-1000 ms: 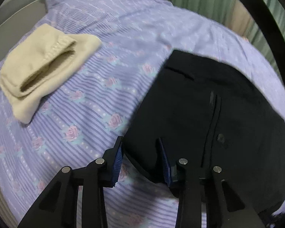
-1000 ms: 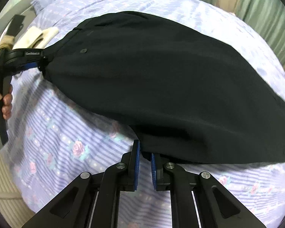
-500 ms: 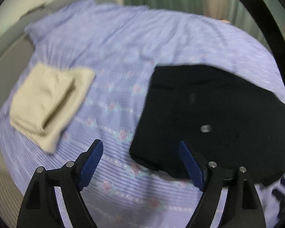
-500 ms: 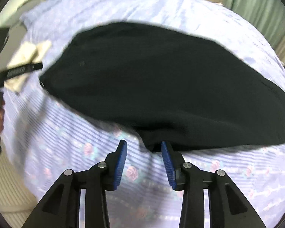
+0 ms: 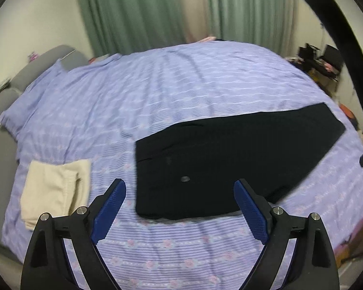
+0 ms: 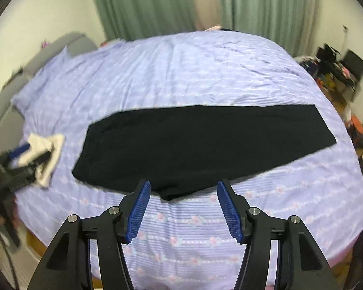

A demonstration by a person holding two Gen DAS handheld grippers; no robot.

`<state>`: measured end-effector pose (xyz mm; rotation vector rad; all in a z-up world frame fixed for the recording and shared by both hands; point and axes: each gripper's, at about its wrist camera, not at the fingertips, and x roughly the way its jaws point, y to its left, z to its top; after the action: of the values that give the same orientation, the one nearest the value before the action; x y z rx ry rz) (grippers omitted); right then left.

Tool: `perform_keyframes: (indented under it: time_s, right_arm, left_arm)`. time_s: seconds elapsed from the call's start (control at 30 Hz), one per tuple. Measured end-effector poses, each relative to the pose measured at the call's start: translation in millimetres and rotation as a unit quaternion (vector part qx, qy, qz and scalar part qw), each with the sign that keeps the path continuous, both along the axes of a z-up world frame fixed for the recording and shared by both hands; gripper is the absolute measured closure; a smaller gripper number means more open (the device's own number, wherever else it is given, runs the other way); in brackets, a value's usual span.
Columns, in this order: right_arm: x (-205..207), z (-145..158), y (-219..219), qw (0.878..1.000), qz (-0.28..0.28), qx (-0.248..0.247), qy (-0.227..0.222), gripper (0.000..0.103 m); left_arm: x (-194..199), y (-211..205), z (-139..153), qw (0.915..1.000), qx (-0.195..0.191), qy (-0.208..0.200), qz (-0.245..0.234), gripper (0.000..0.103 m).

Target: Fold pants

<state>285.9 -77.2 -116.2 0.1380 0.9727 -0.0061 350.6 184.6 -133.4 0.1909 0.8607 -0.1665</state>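
Observation:
Black pants (image 5: 220, 159) lie flat on the lilac bedspread, folded lengthwise, waist to the left and leg hems to the right; they also show in the right wrist view (image 6: 200, 145). My left gripper (image 5: 180, 209) is open and empty, raised above the waist end. My right gripper (image 6: 184, 209) is open and empty, raised above the pants' near edge. The left gripper shows blurred at the left edge of the right wrist view (image 6: 24, 162).
A folded cream garment (image 5: 53, 188) lies on the bed left of the pants. The bedspread (image 5: 181, 79) stretches back to green curtains (image 5: 138, 12). A grey headboard (image 5: 2, 96) stands at left. Cluttered furniture (image 6: 338, 70) stands beyond the bed's right side.
Both grippers opened, let go of the pants and pulled back and up. The pants now lie flat on the bed.

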Motion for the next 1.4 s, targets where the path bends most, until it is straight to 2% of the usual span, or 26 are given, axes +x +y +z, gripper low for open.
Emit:
perform_keyframes:
  time_s: [0.2, 0.43, 0.53, 0.67, 0.87, 1.0, 1.13, 1.2, 1.27, 1.4]
  right_arm:
    - [-23.9, 24.4, -34.3, 0.999, -0.034, -0.017, -0.003, 0.045]
    - [-40.6, 32.9, -98.3, 0.997, -0.076, -0.026, -0.016, 0.045]
    - [-42.7, 35.0, -141.3, 0.995, -0.086, -0.032, -0.032, 0.045]
    - [-38.4, 33.1, -213.3, 0.994, -0.09, -0.03, -0.057, 0.045]
    - [-19.2, 27.9, -330.8, 0.994, -0.061, -0.004, -0.09, 0.045]
    - [1.4, 11.9, -396.5, 0.995, -0.045, 0.007, -0.084, 0.045]
    - [28.0, -15.2, -454.0, 0.997, -0.039, 0.0, -0.074, 0.046]
    - [44.2, -36.2, -484.5, 0.996, -0.052, 0.004, -0.073, 0.047]
    - [55.2, -56.6, -507.2, 0.995, -0.068, 0.017, -0.068, 0.052]
    - [77.4, -100.4, -543.9, 0.99, -0.111, 0.057, -0.065, 0.054]
  left_arm:
    - [-18.4, -37.4, 12.5, 0.9981, -0.049, 0.003, -0.037, 0.011]
    - [-32.3, -106.0, 30.2, 0.9944, -0.062, -0.012, -0.085, 0.011]
    - [-41.3, -155.1, 38.3, 0.9939, -0.056, -0.025, -0.092, 0.011]
    - [-51.9, -217.3, 45.0, 0.9949, -0.063, -0.034, -0.071, 0.011]
    - [-63.6, -325.6, 45.1, 0.9973, -0.062, -0.035, -0.019, 0.008]
    - [-56.3, -398.5, 31.9, 0.9979, -0.058, -0.029, 0.0, 0.008]
    - [-32.6, -464.8, 14.0, 0.9985, -0.047, -0.023, -0.015, 0.008]
    - [-15.2, -497.2, 0.9, 0.9983, -0.038, -0.028, -0.034, 0.008]
    - [4.1, -526.5, -12.0, 0.9968, -0.035, -0.034, -0.064, 0.008]
    - [49.0, -576.6, -35.6, 0.9861, -0.04, -0.049, -0.154, 0.009]
